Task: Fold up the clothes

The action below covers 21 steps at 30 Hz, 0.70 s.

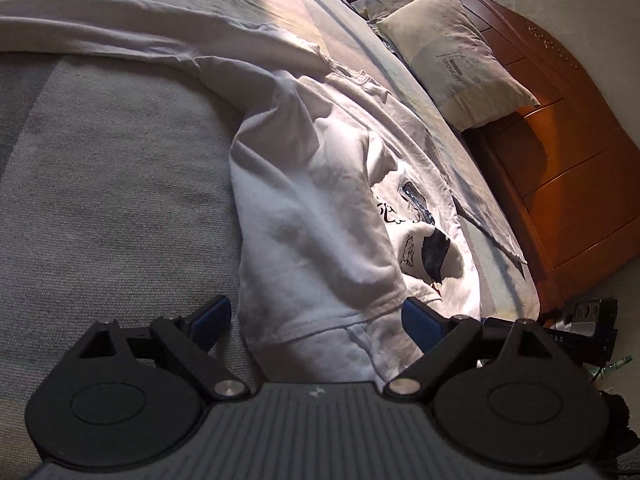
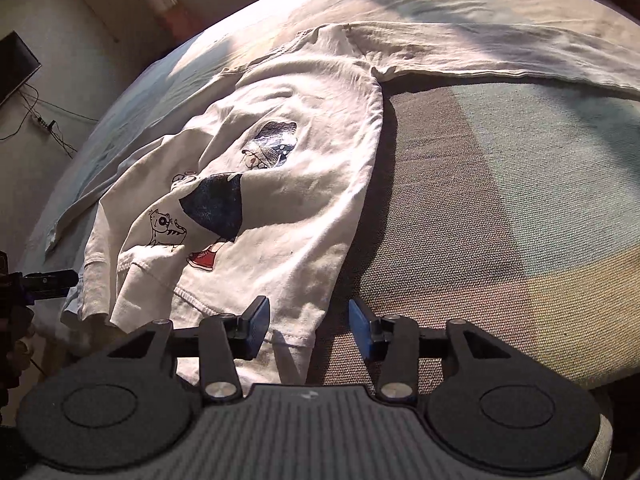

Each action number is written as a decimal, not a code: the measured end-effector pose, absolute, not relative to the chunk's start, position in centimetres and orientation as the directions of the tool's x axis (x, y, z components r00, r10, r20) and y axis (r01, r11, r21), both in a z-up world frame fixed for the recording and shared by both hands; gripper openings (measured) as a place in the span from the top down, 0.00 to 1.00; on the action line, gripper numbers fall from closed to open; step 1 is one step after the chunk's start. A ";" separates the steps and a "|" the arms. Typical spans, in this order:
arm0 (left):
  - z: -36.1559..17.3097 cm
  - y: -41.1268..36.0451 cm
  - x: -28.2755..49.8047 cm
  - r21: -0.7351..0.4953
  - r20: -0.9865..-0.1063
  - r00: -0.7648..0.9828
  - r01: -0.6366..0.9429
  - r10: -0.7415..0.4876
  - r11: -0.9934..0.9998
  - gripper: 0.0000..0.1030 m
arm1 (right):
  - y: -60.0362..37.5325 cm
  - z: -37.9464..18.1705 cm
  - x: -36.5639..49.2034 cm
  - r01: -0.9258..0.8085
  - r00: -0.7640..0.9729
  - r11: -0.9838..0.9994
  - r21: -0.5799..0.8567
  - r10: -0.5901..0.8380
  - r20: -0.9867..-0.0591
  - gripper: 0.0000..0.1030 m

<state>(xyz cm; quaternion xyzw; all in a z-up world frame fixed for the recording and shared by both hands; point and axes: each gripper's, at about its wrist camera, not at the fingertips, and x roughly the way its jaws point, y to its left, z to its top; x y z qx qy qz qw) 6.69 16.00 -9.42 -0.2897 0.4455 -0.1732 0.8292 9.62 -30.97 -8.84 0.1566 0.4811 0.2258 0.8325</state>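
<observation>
White sweatshirt [image 2: 304, 184], print half hidden in folds, far sleeve cut off

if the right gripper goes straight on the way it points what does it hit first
Most likely the shirt's hem, which lies between the open right gripper fingers, with the bed under it. Depth is hard to judge.

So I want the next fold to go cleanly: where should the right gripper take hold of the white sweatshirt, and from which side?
Grip the white sweatshirt at its ribbed hem corner, which lies between the open right gripper fingers. Come in low from the hem side, along the bed: the doubled hem band is thick and its edge is exposed there, so probably one pad can slide under it.
</observation>
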 end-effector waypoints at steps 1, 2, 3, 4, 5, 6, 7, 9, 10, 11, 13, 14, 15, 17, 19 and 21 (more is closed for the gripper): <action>-9.7 16.3 7.1 -0.660 -0.621 0.549 0.018 -0.559 0.751 0.10 | -31.2 -9.0 9.7 -0.215 0.438 0.839 0.501 0.541 -0.718 0.44; -10.0 16.7 7.6 -0.686 -0.602 0.555 0.007 -0.573 0.727 0.09 | -31.5 -9.1 9.7 -0.205 0.440 0.829 0.520 0.553 -0.707 0.44; -10.4 17.1 8.0 -0.716 -0.579 0.564 -0.006 -0.589 0.699 0.07 | -31.7 -9.2 9.8 -0.195 0.442 0.821 0.537 0.563 -0.699 0.44; -10.6 17.4 8.5 -0.739 -0.561 0.574 -0.023 -0.597 0.673 0.07 | -31.9 -9.3 9.9 -0.185 0.442 0.814 0.551 0.569 -0.693 0.44; -10.8 17.6 8.9 -0.753 -0.551 0.580 -0.038 -0.599 0.656 0.07 | -32.1 -9.4 9.9 -0.169 0.443 0.805 0.569 0.578 -0.685 0.44; -10.8 17.7 9.3 -0.760 -0.547 0.584 -0.046 -0.599 0.649 0.07 | -32.2 -9.4 10.0 -0.161 0.444 0.800 0.578 0.582 -0.681 0.44; -10.8 17.8 9.6 -0.764 -0.545 0.588 -0.053 -0.598 0.643 0.07 | -32.3 -9.5 10.0 -0.156 0.445 0.796 0.585 0.585 -0.678 0.44; -10.4 17.7 10.3 -0.747 -0.557 0.590 -0.048 -0.584 0.663 0.07 | -32.4 -9.5 9.9 -0.155 0.448 0.794 0.589 0.587 -0.674 0.44; -10.2 17.8 10.6 -0.736 -0.564 0.594 -0.046 -0.573 0.676 0.07 | -32.4 -9.5 9.8 -0.154 0.449 0.792 0.590 0.588 -0.673 0.44; -10.0 18.1 11.2 -0.727 -0.568 0.603 -0.048 -0.560 0.685 0.07 | -32.4 -9.5 9.9 -0.154 0.449 0.791 0.592 0.590 -0.671 0.44; -9.8 19.0 12.4 -0.736 -0.554 0.625 -0.059 -0.550 0.674 0.07 | -32.5 -9.6 9.9 -0.154 0.450 0.789 0.595 0.592 -0.669 0.44; -9.8 19.4 13.1 -0.741 -0.547 0.635 -0.066 -0.545 0.668 0.07 | -32.6 -9.7 9.9 -0.150 0.450 0.786 0.600 0.595 -0.666 0.44; -10.0 20.0 13.9 -0.750 -0.539 0.648 -0.077 -0.539 0.657 0.07 | -32.7 -9.7 9.9 -0.147 0.451 0.783 0.605 0.597 -0.664 0.44; -10.7 21.1 15.5 -0.761 -0.530 0.673 -0.109 -0.516 0.640 0.07 | -32.9 -9.8 9.9 -0.138 0.452 0.777 0.614 0.602 -0.658 0.44; -11.6 22.4 17.0 -0.795 -0.495 0.707 -0.134 -0.506 0.591 0.07 | -33.0 -9.8 9.8 -0.129 0.455 0.773 0.621 0.603 -0.656 0.44; -11.7 23.2 18.1 -0.812 -0.473 0.741 -0.155 -0.477 0.564 0.07 | -32.9 -9.7 9.9 -0.125 0.455 0.775 0.619 0.599 -0.659 0.44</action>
